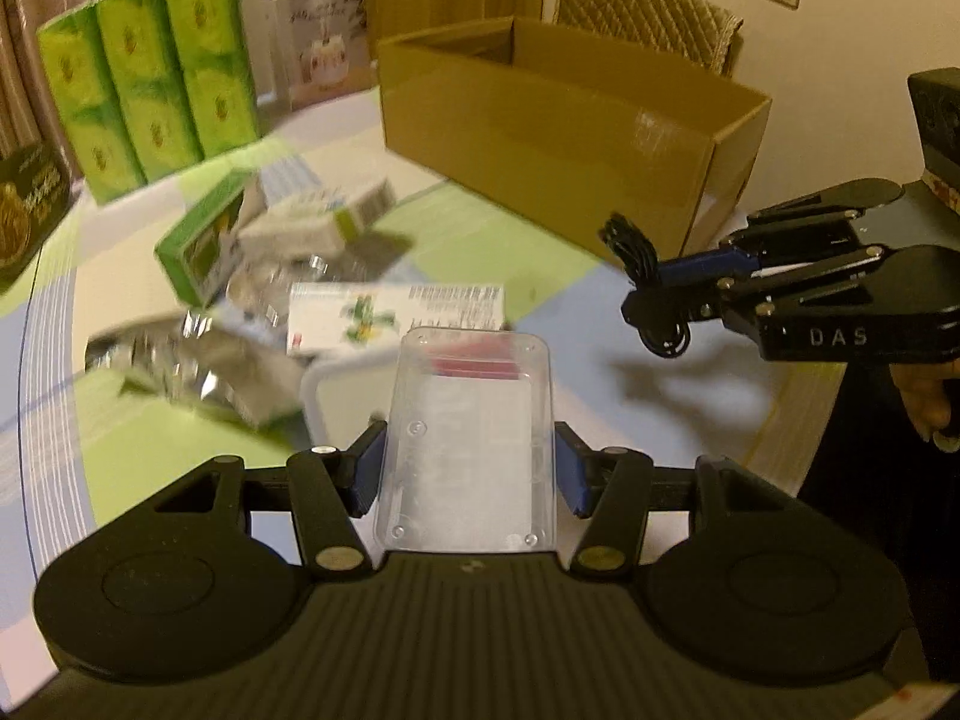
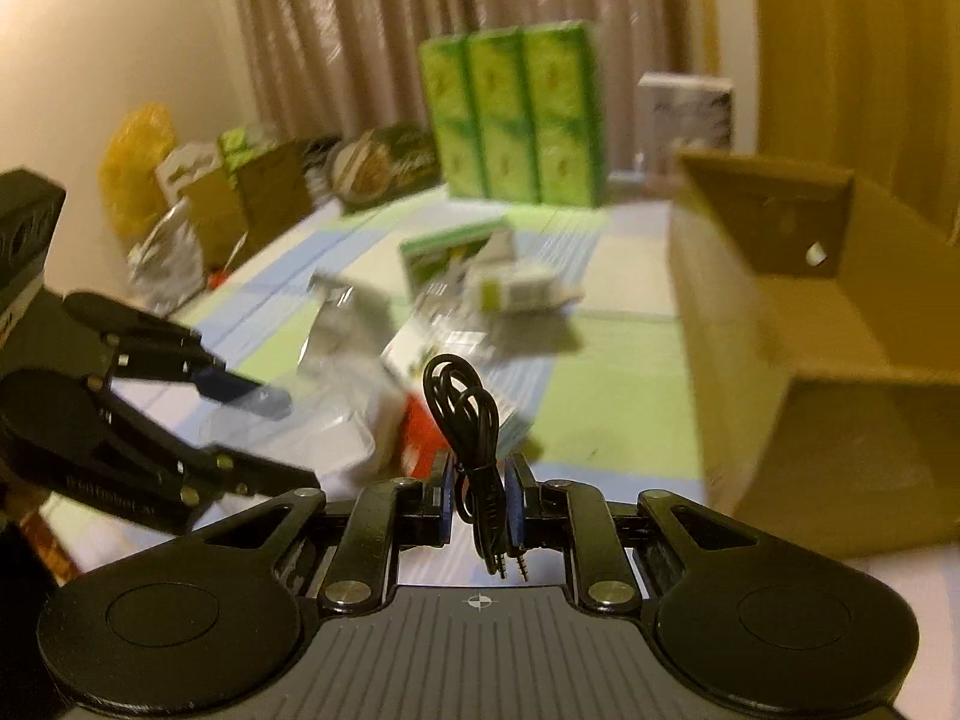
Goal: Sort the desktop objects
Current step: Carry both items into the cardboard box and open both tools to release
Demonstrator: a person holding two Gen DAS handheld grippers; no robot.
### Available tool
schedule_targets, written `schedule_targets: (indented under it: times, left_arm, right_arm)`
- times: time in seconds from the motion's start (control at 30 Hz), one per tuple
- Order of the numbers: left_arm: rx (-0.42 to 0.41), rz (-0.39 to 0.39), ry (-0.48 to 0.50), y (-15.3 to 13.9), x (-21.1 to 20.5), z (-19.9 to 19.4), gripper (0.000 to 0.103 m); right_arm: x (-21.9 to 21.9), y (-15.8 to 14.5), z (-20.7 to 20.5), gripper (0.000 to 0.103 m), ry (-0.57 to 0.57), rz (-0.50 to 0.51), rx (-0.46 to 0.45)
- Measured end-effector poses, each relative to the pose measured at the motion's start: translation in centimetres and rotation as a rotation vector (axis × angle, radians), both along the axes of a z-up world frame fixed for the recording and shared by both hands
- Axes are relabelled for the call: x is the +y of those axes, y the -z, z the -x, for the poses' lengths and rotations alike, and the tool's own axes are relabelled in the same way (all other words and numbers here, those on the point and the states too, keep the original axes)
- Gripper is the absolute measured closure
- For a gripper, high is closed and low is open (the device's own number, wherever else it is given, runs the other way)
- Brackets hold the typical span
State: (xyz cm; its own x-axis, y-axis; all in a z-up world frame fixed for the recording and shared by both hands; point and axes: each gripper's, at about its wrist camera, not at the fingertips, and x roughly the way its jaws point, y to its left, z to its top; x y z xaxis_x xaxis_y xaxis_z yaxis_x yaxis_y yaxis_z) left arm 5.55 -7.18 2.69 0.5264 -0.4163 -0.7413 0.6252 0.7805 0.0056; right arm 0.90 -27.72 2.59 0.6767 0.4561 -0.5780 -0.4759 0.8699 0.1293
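- Clear thin plastic: the transparent case [image 1: 465, 438] sits squeezed between the blue pads of the left gripper [image 1: 468, 468], held off the tabletop near its front edge. Looks light, stiff but crushable, and slick; a grip across its long side walls, as now, seems the safe hold. Something red shows through its far end; contents otherwise unreadable.
- Black audio cable [image 2: 471, 420], coiled and tied, is pinched in the closed right gripper [image 2: 480, 504] at mid-bundle, loops standing up, plugs dangling below. Soft, floppy, very light; likely to sag or slip unless taken at the tie.
- Past both, mid-tabletop: a heap of small cartons, a white flat box [image 1: 396, 315] with a barcode, a green carton [image 1: 201, 249], crinkled foil packets [image 1: 180, 360]. Motion blur smears labels; how they overlap is hard to tell.
- Toward the right edge: open cardboard box [image 1: 558, 132], probably the sorting bin. Its floor is hidden from both views.
- Far edge: tall green tissue packs [image 1: 147, 78], a dark tin cut off at left; beyond, curtain and chair.
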Motion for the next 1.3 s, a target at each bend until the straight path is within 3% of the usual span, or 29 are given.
schedule_targets:
  times: [0.27,0.47,0.8,1.17,1.2,1.3]
  left_arm:
    - [-0.095,0.051,0.041,-4.6,-5.2,-1.6,0.051]
    - [-0.141,0.136,0.070,-7.5,-10.0,-3.5,0.051]
    - [-0.150,0.254,0.087,-8.5,-16.1,-7.1,0.051]
    - [-0.073,0.373,0.045,-6.0,-18.7,-10.4,0.051]
    - [-0.071,0.371,0.048,-5.9,-18.8,-10.3,0.050]
    - [-0.085,0.365,0.053,-6.0,-19.0,-10.0,0.035]
  right_arm:
    - [-4.4,-6.0,-1.5,0.089,0.144,-0.053,-0.154]
    - [-9.3,-8.3,-3.7,0.089,0.261,-0.033,-0.185]
    - [-14.9,-7.7,-6.1,0.089,0.364,-0.017,-0.169]
    - [-16.7,-6.1,-8.2,0.089,0.411,-0.059,-0.127]
    - [-16.7,-6.1,-8.4,0.089,0.414,-0.062,-0.126]
    - [-16.6,-6.0,-8.6,0.089,0.410,-0.068,-0.123]
